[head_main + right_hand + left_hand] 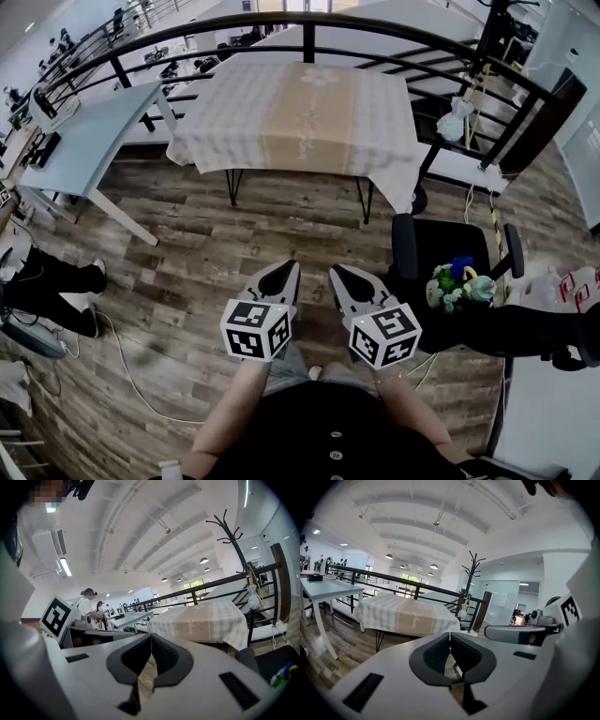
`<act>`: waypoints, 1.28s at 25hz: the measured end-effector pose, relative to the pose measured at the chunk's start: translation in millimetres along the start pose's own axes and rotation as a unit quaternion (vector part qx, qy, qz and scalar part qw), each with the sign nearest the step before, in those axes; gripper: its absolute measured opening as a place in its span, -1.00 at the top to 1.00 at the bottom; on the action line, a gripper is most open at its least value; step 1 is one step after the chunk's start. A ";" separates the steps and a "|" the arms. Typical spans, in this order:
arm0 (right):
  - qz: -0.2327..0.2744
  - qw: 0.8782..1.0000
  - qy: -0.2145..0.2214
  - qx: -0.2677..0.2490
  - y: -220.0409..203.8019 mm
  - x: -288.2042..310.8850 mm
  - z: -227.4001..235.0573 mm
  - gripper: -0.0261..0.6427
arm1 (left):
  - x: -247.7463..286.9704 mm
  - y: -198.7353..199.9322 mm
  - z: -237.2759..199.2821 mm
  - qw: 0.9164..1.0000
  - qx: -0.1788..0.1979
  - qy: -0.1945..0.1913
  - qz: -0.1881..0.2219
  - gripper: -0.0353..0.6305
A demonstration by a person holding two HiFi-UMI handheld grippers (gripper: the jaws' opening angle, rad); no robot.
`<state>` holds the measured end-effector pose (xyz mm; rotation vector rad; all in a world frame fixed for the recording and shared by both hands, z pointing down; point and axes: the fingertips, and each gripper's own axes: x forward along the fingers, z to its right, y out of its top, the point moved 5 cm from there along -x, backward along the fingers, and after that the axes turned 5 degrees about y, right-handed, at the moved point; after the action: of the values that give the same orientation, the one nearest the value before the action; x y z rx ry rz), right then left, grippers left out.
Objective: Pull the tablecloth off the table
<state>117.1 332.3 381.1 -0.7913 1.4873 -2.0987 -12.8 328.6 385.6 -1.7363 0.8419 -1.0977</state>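
Wood-plank floor (187, 244) stretches between the two grippers and the one tablecloth (305, 117), a pale checked cloth with a beige band down its middle. It is draped over a table well ahead, just in front of a black railing (309, 23). The cloth hides the tabletop; only two thin black legs (232, 187) show beneath its hem. One light table (89, 131) stands off to the left. One black chair (441, 248) carrying a small bunch of flowers (457, 281) sits near the table's right corner, beside the right gripper (342, 277). A cable (127, 366) trails across the planks at lower left. Both the left gripper (284, 272) and the right have their jaws pressed together on nothing.
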 end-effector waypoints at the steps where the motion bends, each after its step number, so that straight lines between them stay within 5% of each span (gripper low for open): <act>1: 0.002 1.000 0.000 -0.002 3.6 9.6 4.6 0.84 | 7.5 4.0 -7.6 1.000 -0.001 0.000 0.001 0.84; 19: 0.008 0.999 -0.051 0.013 83.2 227.1 90.7 0.84 | 159.4 123.7 -179.9 0.999 0.005 -0.048 0.006 0.84; 32: -0.022 0.996 -0.058 0.056 72.8 276.9 117.4 0.84 | 205.3 109.2 -220.8 0.997 -0.034 -0.057 -0.042 0.84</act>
<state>-5.1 48.3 396.2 -0.8957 1.2912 -2.1094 -148.1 38.1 396.9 -1.8867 0.7487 -1.0256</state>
